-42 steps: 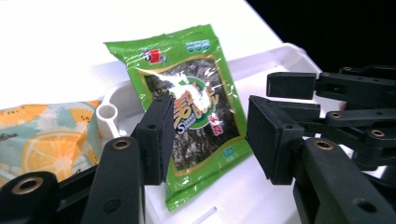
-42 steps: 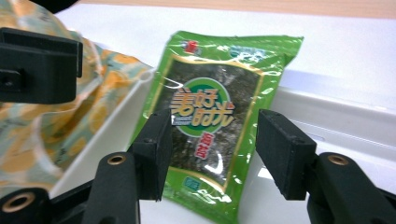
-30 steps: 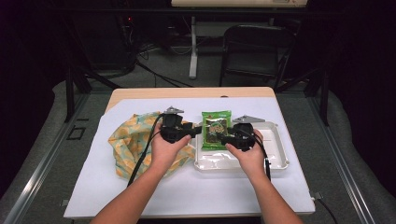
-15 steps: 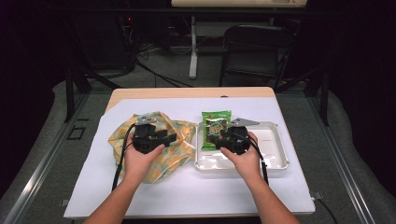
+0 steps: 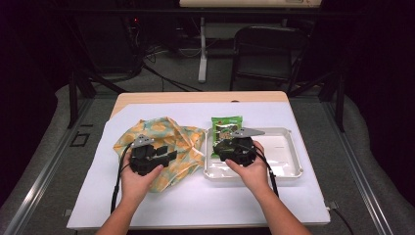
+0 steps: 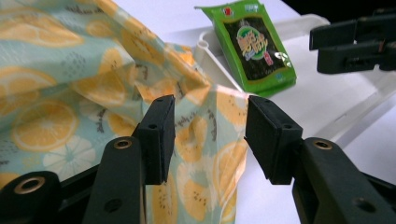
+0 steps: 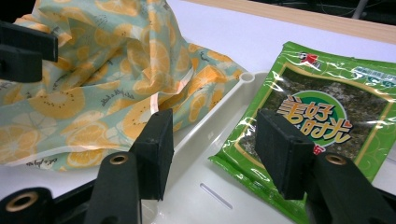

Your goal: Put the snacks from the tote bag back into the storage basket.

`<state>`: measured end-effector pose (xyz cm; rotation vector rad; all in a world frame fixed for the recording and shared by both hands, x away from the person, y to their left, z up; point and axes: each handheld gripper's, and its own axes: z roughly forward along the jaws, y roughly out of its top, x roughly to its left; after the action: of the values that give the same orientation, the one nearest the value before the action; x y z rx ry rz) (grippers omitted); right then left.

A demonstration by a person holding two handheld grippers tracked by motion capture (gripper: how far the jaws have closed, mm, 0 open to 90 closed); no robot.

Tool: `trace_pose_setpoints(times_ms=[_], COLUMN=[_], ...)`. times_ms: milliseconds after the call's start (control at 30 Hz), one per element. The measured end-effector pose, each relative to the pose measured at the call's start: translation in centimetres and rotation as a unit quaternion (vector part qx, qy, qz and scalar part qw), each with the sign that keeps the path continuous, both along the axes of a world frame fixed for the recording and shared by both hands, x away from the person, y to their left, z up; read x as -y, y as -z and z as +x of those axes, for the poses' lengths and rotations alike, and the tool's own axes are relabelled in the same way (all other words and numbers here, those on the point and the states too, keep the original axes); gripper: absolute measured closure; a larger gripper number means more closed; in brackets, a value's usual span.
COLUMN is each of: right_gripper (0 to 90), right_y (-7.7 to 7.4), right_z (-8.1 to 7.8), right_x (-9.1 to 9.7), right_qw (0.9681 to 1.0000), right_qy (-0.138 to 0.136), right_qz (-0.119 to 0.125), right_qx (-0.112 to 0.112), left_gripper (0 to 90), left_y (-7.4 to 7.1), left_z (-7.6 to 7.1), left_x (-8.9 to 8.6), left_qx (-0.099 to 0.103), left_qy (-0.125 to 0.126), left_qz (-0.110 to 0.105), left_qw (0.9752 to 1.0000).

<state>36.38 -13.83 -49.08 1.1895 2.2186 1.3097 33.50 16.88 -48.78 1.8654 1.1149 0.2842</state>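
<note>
Both the left gripper (image 6: 210,135) and right gripper (image 7: 212,149) gape empty; the bag (image 6: 70,93), limp and light, probably grips best at its crumpled edge beside the tray (image 5: 293,147).

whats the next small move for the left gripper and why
Probably ease the left gripper forward and close on the orange-print bag: its fingers stand open, empty, with the bag's edge just beyond. The seaweed packet lies in the white tray.

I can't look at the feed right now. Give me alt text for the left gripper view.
The left gripper holds its two black jaws open just above a crumpled pale blue bag printed with orange slices, nothing pinched between them. Beyond the bag, a green plastic seaweed snack packet lies partly in a white plastic tray, and the right gripper reaches in at the upper right.
</note>
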Motion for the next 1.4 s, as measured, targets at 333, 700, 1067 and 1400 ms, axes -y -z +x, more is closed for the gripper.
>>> trace_pose_setpoints(times_ms=[333,700,1067,1400], right_gripper=[47.0,47.0,46.9,46.8], right_y=[0.2,0.3,0.7,0.8], right_z=[-0.3,-0.6,-0.7,-0.6], right_x=[-0.4,-0.9,-1.4,-1.0], right_qw=[1.0000,0.9999,0.9996,0.9997], right_qy=[-0.007,-0.016,-0.023,-0.020], right_qz=[-0.003,-0.006,-0.014,-0.015], right_qx=[0.000,0.002,-0.001,-0.004], left_gripper=[52.0,51.6,51.6,51.6], left_y=[1.0,1.1,1.0,0.8], left_z=[-0.8,-1.6,-1.6,-1.4], left_x=[0.1,-0.3,-0.9,-1.4], left_qx=[-0.003,0.008,0.006,0.009], left_qy=[0.026,0.029,0.022,0.014], left_qz=[0.018,0.030,0.016,0.005], left_qw=[0.9995,0.9991,0.9996,0.9999])
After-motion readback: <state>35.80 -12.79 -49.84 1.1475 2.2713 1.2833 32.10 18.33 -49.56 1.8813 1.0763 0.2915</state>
